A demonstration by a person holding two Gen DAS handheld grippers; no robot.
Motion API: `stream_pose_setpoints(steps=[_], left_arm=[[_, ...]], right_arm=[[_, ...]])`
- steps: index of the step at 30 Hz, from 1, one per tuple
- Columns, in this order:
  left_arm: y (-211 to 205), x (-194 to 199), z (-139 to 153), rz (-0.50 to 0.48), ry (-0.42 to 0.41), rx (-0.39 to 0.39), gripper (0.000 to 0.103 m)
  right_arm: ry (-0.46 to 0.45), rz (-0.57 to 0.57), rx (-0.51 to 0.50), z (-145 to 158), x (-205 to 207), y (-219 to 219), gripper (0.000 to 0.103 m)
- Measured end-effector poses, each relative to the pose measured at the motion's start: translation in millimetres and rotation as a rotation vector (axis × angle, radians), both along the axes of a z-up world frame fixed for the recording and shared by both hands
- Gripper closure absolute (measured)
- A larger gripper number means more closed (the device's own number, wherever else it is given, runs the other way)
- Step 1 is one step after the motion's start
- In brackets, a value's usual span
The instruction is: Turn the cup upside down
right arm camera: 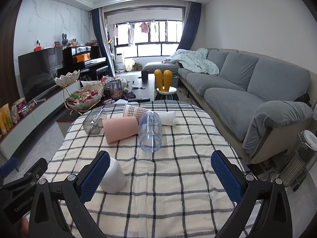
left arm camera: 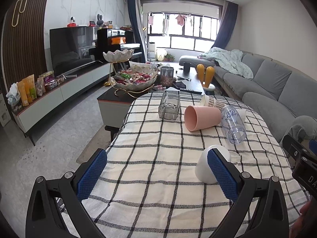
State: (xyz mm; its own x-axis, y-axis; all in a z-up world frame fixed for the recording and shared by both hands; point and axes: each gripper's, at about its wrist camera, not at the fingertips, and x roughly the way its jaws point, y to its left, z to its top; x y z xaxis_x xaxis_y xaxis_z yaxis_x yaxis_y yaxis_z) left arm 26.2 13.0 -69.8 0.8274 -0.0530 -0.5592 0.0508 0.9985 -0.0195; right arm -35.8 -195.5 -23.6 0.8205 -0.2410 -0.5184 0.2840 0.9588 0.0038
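While the left gripper point(left arm camera: 156, 174) stands wide open and holds nothing, the white cup point(left arm camera: 210, 166) sits mouth-down on the checked cloth point(left arm camera: 158, 138), just outside its right finger. Farther ahead lie a pink cup point(left arm camera: 202, 118), a clear bottle point(left arm camera: 234, 124) and a glass jar point(left arm camera: 169, 107).

In the right wrist view, the right gripper point(right arm camera: 160, 176) is likewise spread wide and empty; the white cup point(right arm camera: 115, 176) stands just inside its left finger, the pink cup point(right arm camera: 120, 129) and clear bottle point(right arm camera: 150, 131) lying beyond.
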Motion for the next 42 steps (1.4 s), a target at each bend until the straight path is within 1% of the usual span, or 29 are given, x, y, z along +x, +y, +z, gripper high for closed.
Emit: stream_pose_setpoints(steps=[26,32,42], left_arm=[[-5.6,-1.5,-0.2,-0.002,0.007,-0.007,0.0],[-2.2,-0.9,2.7,0.013,0.008,-0.002,0.0],[-0.1,1.1,1.0,0.013,0.012,0.0,0.0]], right_arm=[[0.005,-0.004,0.006,-1.2,1.7,-1.2,0.001],[0.006,-0.007,0.008,-0.7,1.7,-0.5,0.001],[0.006,-0.007,0.009,-0.5,1.8,-0.1,0.001]])
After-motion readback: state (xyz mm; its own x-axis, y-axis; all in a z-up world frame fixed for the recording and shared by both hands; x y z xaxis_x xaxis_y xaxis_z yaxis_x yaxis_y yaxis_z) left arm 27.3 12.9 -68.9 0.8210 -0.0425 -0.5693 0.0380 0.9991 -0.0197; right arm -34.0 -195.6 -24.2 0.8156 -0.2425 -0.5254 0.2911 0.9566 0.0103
